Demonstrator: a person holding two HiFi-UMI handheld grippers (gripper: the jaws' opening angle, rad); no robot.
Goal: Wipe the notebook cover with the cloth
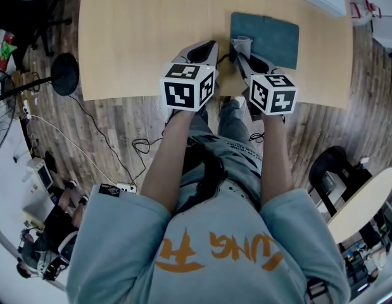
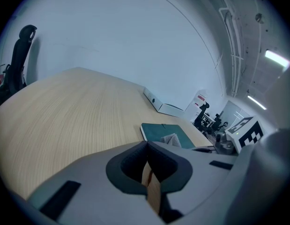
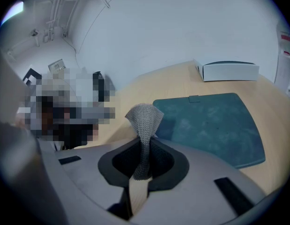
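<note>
Right gripper view shows the right gripper [image 3: 144,146] clamped on a grey knit cloth [image 3: 144,118], seemingly soft and light, pinched mid-fold at the near left corner of the flat teal notebook [image 3: 215,125], while the left gripper [image 2: 147,153] is closed, empty.

Left gripper [image 2: 147,154]: grey jaws with dark pads are being held pressed together along a single seam. Wooden table [image 2: 65,111]: its pale top is being viewed from low over the surface. Teal notebook [image 2: 159,131]: it is being kept flat and shut on the table, beyond the jaws and a little to the right. Grey cloth [image 2: 172,138]: it is being held up in a small peak at the notebook's near edge. White box [image 2: 161,107]: it is being kept farther back on the table, apart from the notebook. Marker cube [image 2: 245,131]: it is being shown at the right, near the cloth. Black chair [image 2: 19,55]: it is being seen at the far left, past the table's edge.
</note>
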